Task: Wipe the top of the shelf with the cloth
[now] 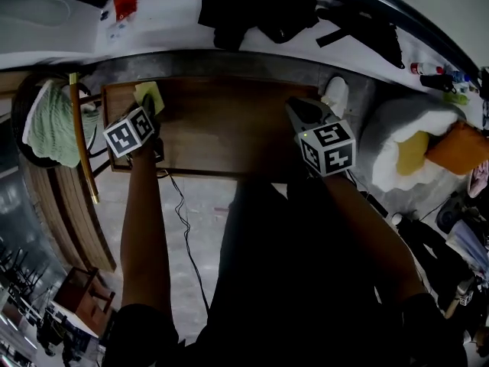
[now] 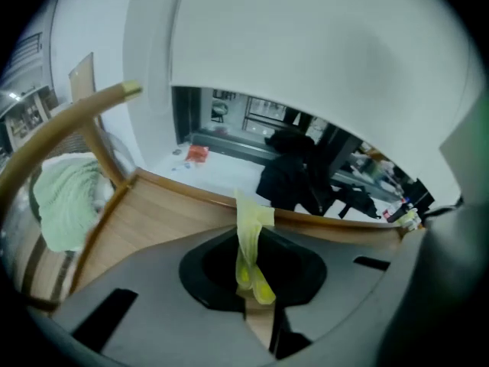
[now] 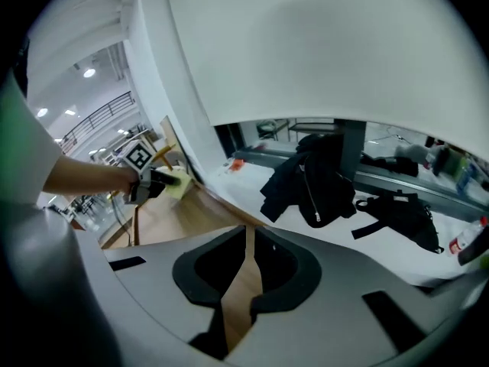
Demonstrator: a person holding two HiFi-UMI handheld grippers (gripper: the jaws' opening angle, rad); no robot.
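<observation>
The brown wooden shelf top point(image 1: 221, 132) lies below me in the head view. My left gripper point(image 1: 147, 107) is over its far left corner, shut on a yellow cloth point(image 1: 150, 94) that touches the wood. In the left gripper view the cloth point(image 2: 250, 216) sticks up from between the closed jaws of that gripper point(image 2: 246, 243). My right gripper point(image 1: 299, 113) hovers at the shelf's far right end. Its jaws point(image 3: 246, 251) are together with nothing held. The right gripper view also shows the left gripper point(image 3: 153, 180) and the cloth point(image 3: 177, 183).
A round wicker chair with a green cushion point(image 1: 50, 125) stands left of the shelf. A white object point(image 1: 335, 94) lies by the right end. A white beanbag with yellow and orange cushions point(image 1: 405, 144) is further right. A black jacket point(image 1: 260, 6) lies on the white table behind. A cable point(image 1: 183, 220) hangs in front.
</observation>
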